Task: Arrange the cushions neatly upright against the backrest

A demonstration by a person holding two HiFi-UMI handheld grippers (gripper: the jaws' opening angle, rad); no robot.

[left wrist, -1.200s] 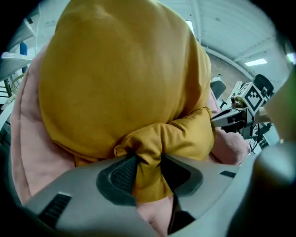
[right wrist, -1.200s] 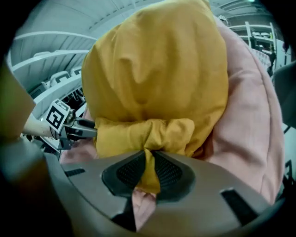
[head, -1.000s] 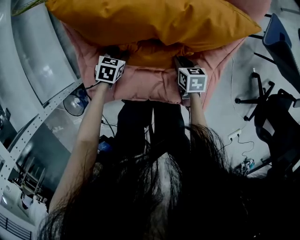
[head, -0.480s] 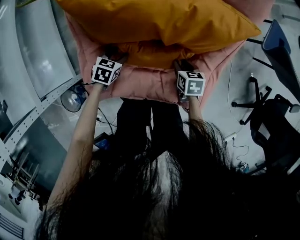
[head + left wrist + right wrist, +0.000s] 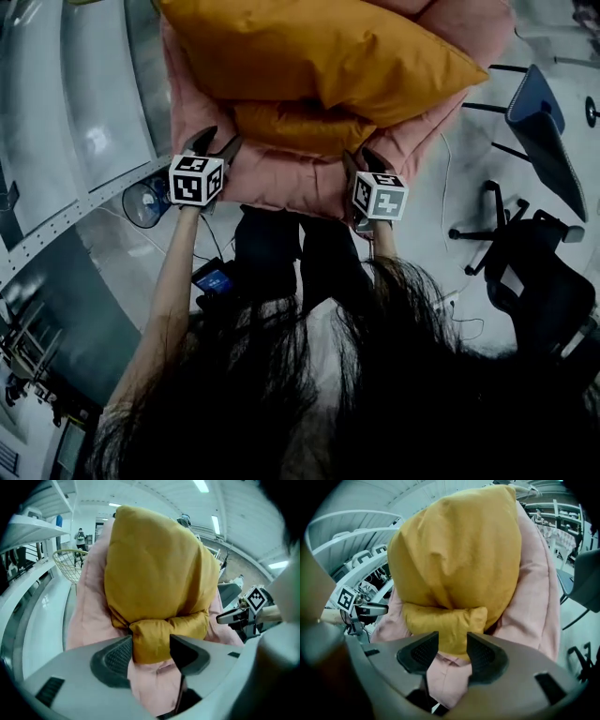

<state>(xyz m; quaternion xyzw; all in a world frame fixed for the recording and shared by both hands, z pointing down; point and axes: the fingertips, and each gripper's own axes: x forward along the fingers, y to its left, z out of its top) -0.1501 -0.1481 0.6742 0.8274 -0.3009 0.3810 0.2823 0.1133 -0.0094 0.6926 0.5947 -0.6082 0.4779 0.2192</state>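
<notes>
A big mustard cushion leans upright against the back of a pink padded seat. A smaller mustard cushion lies crosswise under its lower edge. My left gripper hangs at the seat's front left, just short of the small cushion, and its jaws are opening. In the left gripper view the small cushion's end shows in the gap of the left gripper, and the pads do not press on it. My right gripper stands at the front right, jaws also opening; the small cushion lies just beyond the right gripper.
Dark office chairs and a blue-backed one stand to the right on the floor. A small fan and cables lie at the left, beside white rails. A wire basket sits behind the seat.
Both grippers have drawn back from the small cushion's ends towards the seat's front edge, and their jaws have spread. The cushions stay as they were.
</notes>
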